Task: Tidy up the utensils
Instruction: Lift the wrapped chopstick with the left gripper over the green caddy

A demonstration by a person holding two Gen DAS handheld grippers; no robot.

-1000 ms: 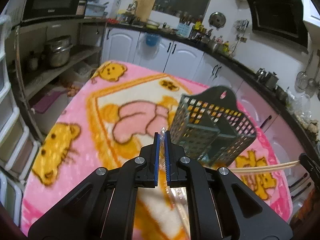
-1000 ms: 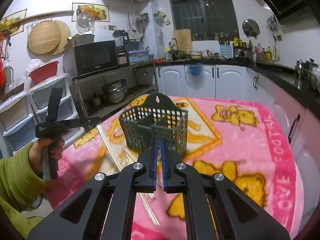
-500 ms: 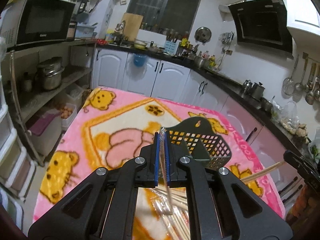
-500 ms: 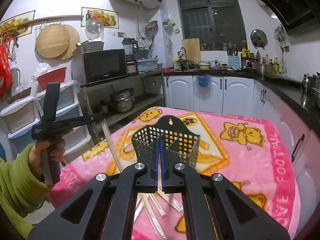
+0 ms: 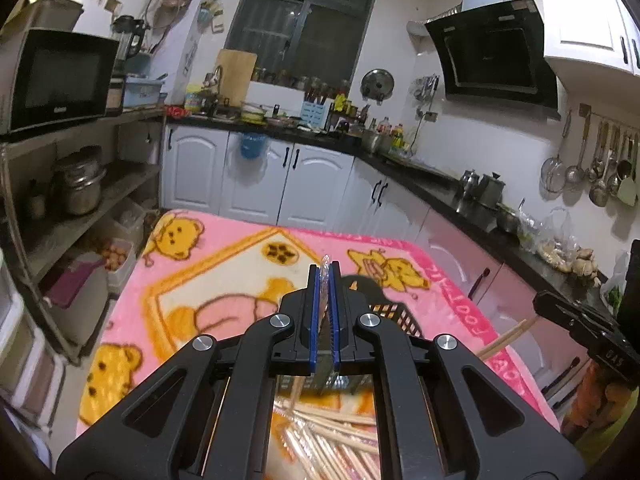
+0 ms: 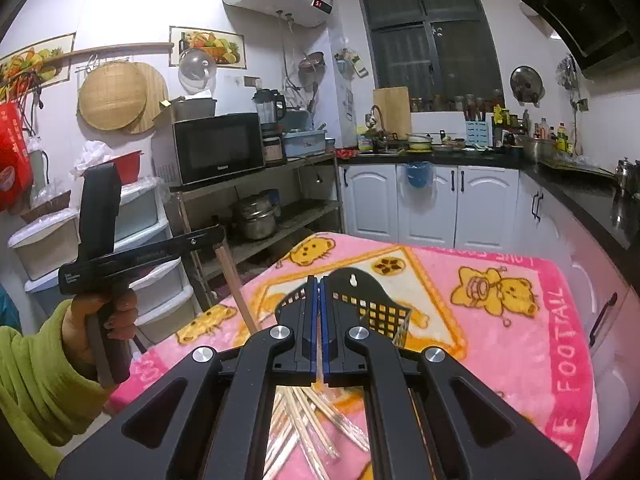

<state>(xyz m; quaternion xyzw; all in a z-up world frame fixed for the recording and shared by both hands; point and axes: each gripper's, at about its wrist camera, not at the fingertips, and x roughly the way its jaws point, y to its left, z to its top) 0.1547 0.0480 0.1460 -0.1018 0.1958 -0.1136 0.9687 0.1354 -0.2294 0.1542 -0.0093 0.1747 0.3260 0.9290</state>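
Note:
A dark perforated utensil basket (image 6: 376, 304) stands on the pink blanket, mostly hidden behind my fingers in the left wrist view (image 5: 396, 316). My left gripper (image 5: 327, 276) is shut on a chopstick in a clear wrapper whose tip (image 5: 326, 259) pokes above the pads. From the right wrist view, that gripper (image 6: 218, 236) is raised in a hand with a green sleeve, the chopstick (image 6: 236, 288) hanging below it. My right gripper (image 6: 319, 284) is shut on a pale chopstick (image 6: 320, 356); from the left, its chopstick (image 5: 508, 338) slants towards the basket. Several loose chopsticks (image 6: 308, 412) lie near me.
The pink bear blanket (image 6: 500, 344) covers the table. A metal shelf rack (image 6: 256, 200) with a microwave and pots stands to the left, with plastic drawers (image 6: 152, 240) beside it. White cabinets and a dark counter (image 5: 440, 184) run along the back and right.
Both grippers have risen above the table with their chopsticks still clamped. The basket and loose chopsticks have dropped lower in both views, and more of the kitchen shows.

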